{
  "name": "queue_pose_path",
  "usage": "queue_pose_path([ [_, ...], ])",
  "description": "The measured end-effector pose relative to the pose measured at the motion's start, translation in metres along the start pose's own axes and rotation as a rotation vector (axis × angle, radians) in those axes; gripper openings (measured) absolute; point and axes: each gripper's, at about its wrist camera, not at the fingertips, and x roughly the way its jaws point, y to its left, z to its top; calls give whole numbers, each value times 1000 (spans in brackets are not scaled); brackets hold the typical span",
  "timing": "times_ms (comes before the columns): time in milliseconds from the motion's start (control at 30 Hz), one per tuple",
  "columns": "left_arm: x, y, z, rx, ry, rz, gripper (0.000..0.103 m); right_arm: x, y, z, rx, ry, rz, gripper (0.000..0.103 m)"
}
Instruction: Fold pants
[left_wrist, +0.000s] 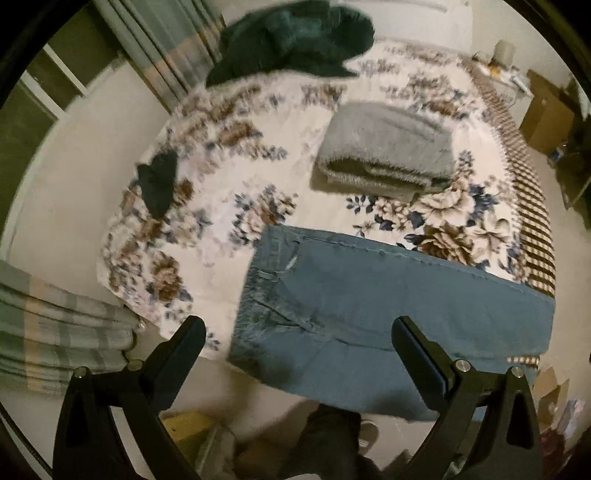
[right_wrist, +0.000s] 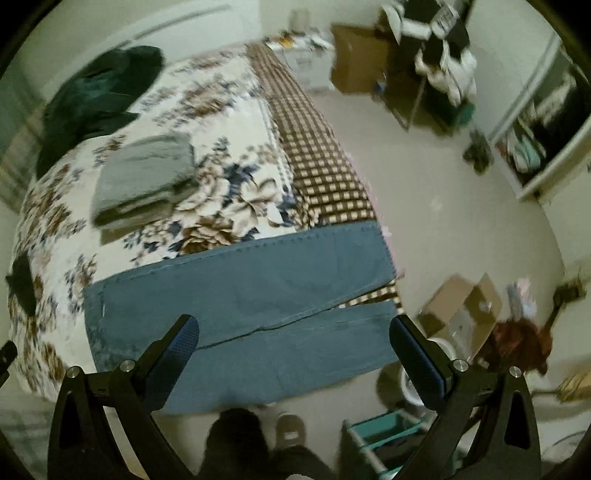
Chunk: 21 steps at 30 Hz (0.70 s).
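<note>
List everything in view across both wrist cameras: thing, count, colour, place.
jeans: 1, blue, spread flat across the near end of the bed, legs toward the right edge
grey stack: 1, grey, folded, on the bed beyond the jeans
dark garment: 1, dark green, heaped at the far end of the bed
black item: 1, black, small, on the bed's left side
bedcover: 1, white with brown and blue flowers, checked border on the right
boxes: at least 2, brown cardboard, on the floor right of the bed
rack: 1, teal and white, floor by the feet
shoe: 1, beige, below the jeans
left gripper: 1, black, open, above the jeans
right gripper: 1, black, blue pads, open, above the jeans
</note>
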Motion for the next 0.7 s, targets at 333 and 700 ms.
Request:
queue_pose_path([
  [333, 197, -17, 85, -197, 323, -24, 103, 230, 12, 71, 283, 260, -10, 103],
  [700, 387, 0, 105, -567, 618, -37, 103, 400, -3, 77, 528, 444, -59, 103],
])
